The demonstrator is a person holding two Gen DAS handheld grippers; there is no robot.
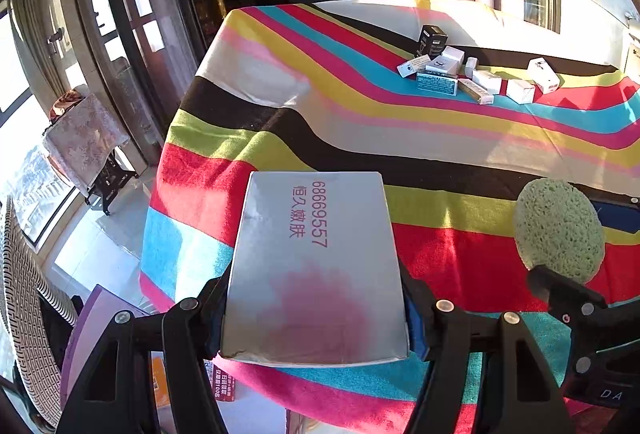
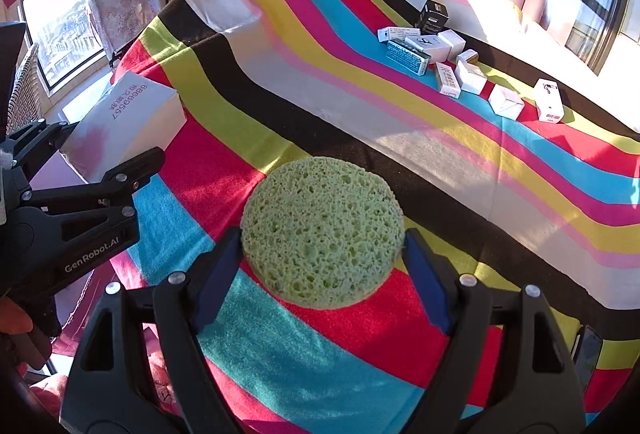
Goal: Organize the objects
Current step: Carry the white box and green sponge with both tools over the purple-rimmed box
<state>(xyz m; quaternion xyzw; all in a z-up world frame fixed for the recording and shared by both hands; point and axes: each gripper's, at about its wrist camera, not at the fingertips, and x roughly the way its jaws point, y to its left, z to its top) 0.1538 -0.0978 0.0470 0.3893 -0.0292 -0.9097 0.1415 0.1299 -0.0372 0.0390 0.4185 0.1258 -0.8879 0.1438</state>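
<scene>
I'm gripping grey box (image 1: 316, 270) in left claw (image 1: 316, 314), pads pressing its two sides, box lifted over near edge of striped table (image 1: 360, 137). I'm clamping round green sponge (image 2: 322, 232) in right claw (image 2: 322, 274), just right of grey box, also off cloth. Small boxes (image 1: 476, 73) sitting clustered far beyond grey box, toward right.
</scene>
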